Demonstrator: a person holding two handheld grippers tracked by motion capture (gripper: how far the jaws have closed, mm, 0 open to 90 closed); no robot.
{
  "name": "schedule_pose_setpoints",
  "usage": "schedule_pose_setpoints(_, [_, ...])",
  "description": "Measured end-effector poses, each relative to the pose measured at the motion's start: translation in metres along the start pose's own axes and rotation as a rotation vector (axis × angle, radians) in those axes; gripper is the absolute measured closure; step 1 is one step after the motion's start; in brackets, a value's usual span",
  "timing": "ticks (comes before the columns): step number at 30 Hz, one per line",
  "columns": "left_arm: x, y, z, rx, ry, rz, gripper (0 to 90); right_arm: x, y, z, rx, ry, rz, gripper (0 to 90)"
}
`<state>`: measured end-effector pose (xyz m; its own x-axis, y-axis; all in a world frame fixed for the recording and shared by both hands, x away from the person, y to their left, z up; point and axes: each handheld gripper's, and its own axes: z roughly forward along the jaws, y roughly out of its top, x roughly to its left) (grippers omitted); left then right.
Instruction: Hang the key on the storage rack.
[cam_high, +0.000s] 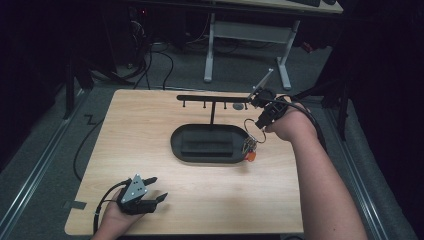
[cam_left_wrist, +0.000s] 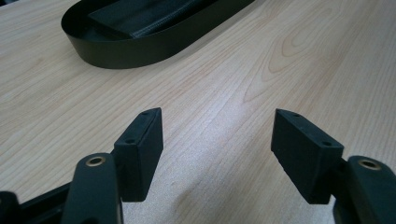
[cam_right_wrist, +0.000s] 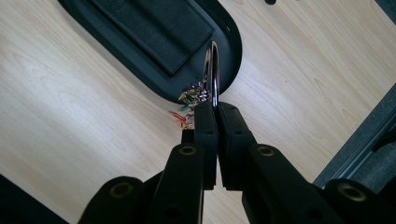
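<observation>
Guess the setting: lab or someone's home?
Probably a lab recording station: a light wooden table ringed by dark curtains, loose cables on the grey floor, and a white-legged desk behind.

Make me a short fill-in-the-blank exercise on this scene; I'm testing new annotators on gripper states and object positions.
1. The right gripper is shut on a metal ____ that carries a colourful charm bunch.
2. The left gripper has its jaws ____ above the bare wooden table.
3. The black oval tray stands at the foot of a black rack with small ____ hanging from its bar.
4. In the high view, the orange tag hangs just past the tray's ____ end.

Missing words: ring; open; hooks; right
</observation>
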<state>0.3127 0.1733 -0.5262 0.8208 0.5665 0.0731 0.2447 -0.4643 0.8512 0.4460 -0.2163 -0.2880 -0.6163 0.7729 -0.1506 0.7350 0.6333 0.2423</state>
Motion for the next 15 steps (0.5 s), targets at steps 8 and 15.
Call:
schedule_pose_setpoints(8, [0.0,0.0,0.0,-0.002,-0.003,0.007,34.8,-0.006,0.011,0.008,-0.004,-0.003,0.011,88.0])
schedule_pose_setpoints(15, [0.0,0.0,0.0,-0.008,-0.008,0.003,34.8,-0.014,0.023,0.007,-0.019,-0.005,0.027,88.0])
